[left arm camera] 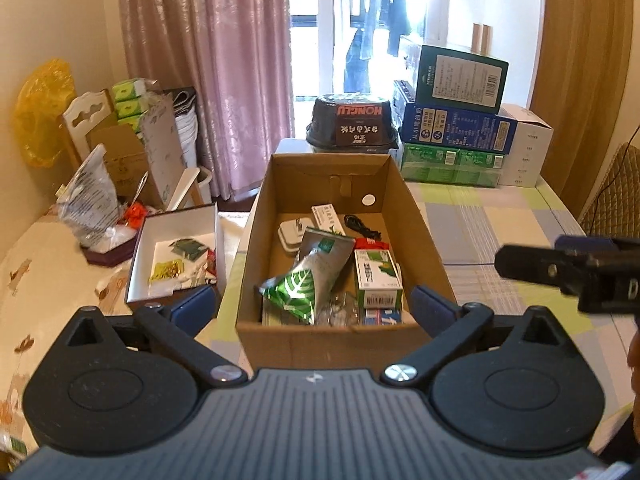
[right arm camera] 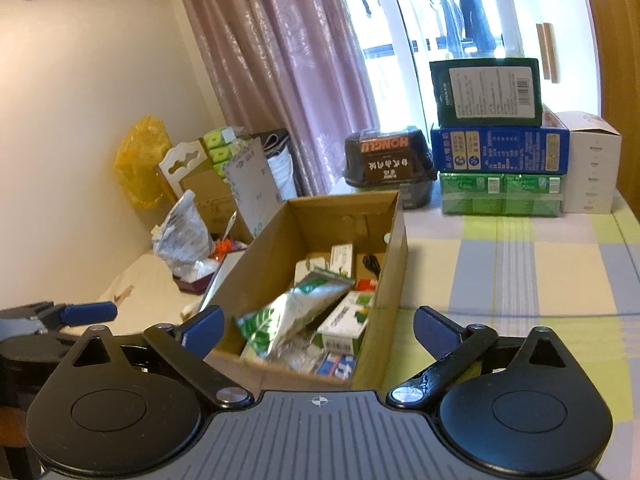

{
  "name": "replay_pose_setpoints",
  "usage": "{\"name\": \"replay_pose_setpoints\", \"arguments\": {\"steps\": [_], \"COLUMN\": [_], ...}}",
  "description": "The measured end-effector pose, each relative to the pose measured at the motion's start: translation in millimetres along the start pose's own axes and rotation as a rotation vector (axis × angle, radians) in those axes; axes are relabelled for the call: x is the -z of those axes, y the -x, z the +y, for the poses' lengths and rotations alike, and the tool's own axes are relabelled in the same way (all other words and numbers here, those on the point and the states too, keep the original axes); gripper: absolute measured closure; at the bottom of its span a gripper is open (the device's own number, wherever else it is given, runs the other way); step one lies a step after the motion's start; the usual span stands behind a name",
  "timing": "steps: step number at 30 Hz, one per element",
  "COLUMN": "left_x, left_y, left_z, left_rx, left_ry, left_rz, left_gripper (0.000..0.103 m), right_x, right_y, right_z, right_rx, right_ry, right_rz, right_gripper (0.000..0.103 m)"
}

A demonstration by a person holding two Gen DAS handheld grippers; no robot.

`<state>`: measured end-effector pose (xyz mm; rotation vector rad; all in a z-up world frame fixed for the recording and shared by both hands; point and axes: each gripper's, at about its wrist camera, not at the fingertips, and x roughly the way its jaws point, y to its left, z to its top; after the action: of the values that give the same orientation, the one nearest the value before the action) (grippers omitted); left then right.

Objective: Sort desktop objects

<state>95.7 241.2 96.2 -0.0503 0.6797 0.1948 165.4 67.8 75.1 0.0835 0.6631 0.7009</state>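
An open cardboard box [left arm camera: 396,184] [right arm camera: 394,240] sits on the checked tablecloth. Inside lie a green-and-silver foil pouch [left arm camera: 310,276] [right arm camera: 288,316], a green-and-white carton [left arm camera: 376,276] [right arm camera: 346,322], a white charger [left arm camera: 290,234], a black cable [left arm camera: 362,226] and other small packs. My left gripper [left arm camera: 316,306] hovers open above the box's near end, with nothing between its fingers. My right gripper [right arm camera: 318,326] is open too, over the box's near right corner. Each gripper shows at the edge of the other's view, the right gripper [left arm camera: 568,268] and the left gripper [right arm camera: 60,316].
Stacked green, blue and white boxes [left arm camera: 456,128] [right arm camera: 500,152] and a dark food container [left arm camera: 352,124] [right arm camera: 388,164] stand at the table's far edge. A white tray [left arm camera: 176,224] of small packets and cluttered bags [left arm camera: 92,200] lie left of the box. Bare tablecloth [right arm camera: 520,264] stretches to the right.
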Motion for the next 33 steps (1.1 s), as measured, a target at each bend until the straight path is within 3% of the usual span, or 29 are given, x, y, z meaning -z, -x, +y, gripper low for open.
{"name": "replay_pose_setpoints", "arguments": {"steps": [17,33], "left_x": [69,86], "left_y": [78,120], "left_z": [11,-5], "left_rx": [-0.034,-0.038], "left_ry": [0.18,0.145], "left_rz": [0.062,0.021], "left_gripper": [0.001,0.001], "right_x": [55,87], "right_y": [61,87], "right_z": [22,45], "right_rx": [0.1,0.124], "right_ry": [0.044,0.11], "right_rz": [0.058,0.083], "right_gripper": [0.002,0.002]}}
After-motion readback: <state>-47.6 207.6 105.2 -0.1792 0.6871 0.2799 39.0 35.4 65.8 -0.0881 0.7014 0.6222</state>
